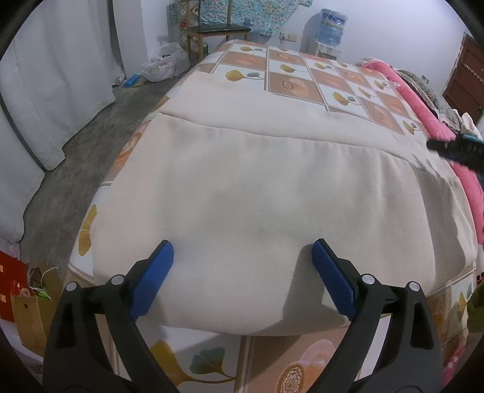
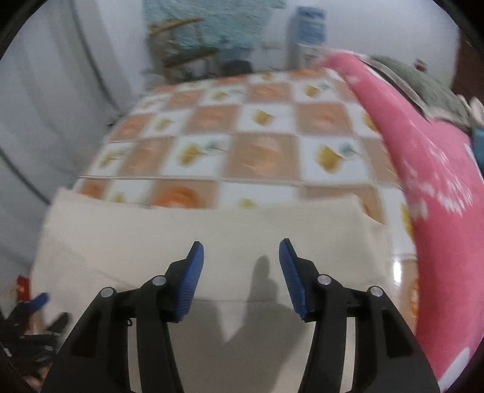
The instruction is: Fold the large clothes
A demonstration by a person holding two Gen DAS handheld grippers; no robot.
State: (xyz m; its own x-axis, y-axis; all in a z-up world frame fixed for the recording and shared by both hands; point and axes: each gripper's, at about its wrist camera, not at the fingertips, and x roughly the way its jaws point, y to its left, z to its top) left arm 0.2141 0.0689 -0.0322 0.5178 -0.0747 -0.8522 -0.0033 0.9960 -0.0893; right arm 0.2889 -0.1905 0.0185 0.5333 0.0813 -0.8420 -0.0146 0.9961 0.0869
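Note:
A large cream garment (image 1: pixel 257 187) lies folded flat across the near end of a bed with a tiled leaf-pattern cover (image 1: pixel 302 75). My left gripper (image 1: pixel 242 251) hovers over the garment's near edge, its blue pads wide apart and nothing between them. In the left wrist view the right gripper (image 1: pixel 453 148) shows as a dark shape at the garment's far right edge. In the blurred right wrist view the same cream garment (image 2: pixel 181 229) spreads below my right gripper (image 2: pixel 240 251), whose pads stand apart above the cloth, holding nothing.
A pink blanket (image 2: pixel 438 196) is heaped along the bed's right side. A wooden chair (image 1: pixel 217 33), a water dispenser (image 1: pixel 331 27) and a plastic bag (image 1: pixel 165 62) stand beyond the bed. White curtains (image 1: pixel 51 90) hang left; bags (image 1: pixel 21 290) sit on the floor.

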